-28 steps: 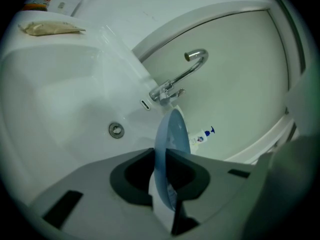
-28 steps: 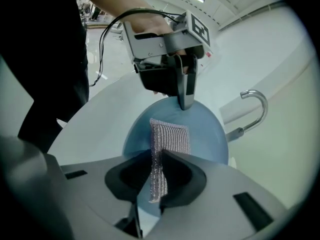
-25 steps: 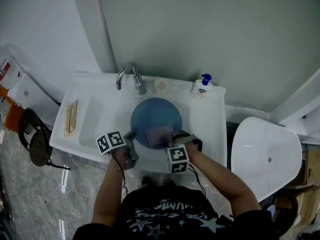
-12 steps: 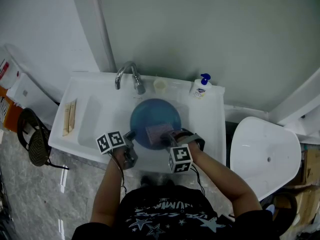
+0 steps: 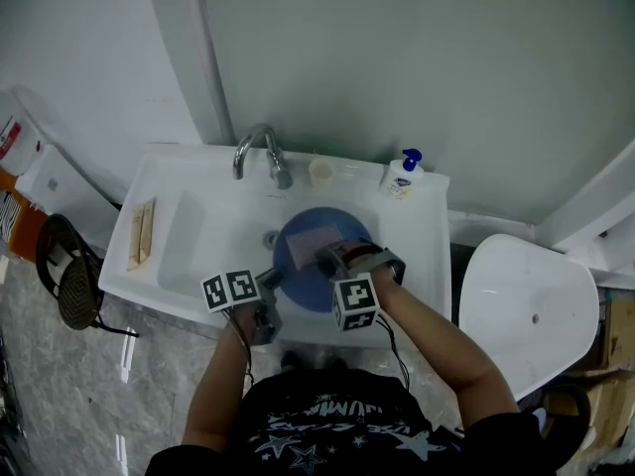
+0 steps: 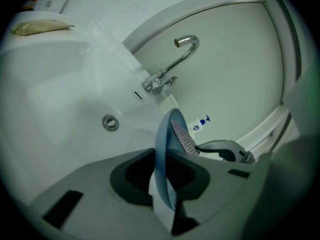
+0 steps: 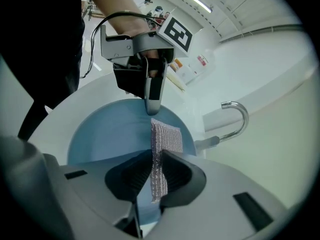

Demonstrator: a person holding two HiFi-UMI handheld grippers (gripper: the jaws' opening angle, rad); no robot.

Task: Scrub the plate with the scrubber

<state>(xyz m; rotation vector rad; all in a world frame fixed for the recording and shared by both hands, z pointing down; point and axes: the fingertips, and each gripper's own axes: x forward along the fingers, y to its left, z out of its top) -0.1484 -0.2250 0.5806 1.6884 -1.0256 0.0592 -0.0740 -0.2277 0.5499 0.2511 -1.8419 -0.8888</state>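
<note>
Both tongs are clamped: the left tongs (image 6: 163, 178) grip the plate (image 5: 308, 266) by its rim, and the right tongs (image 7: 157, 176) pinch the scrubber (image 7: 165, 137), which lies against the plate's face. The plate sits over the sink (image 5: 189, 238), just before the tap (image 5: 260, 148).

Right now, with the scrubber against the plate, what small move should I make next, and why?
Probably draw the right gripper sideways so the scrubber wipes across the plate. Its jaws are shut on the scrubber, which lies flat against the plate's face. The left gripper clamps the plate's rim and holds it tilted over the sink, so the plate looks braced for a stroke.
</note>
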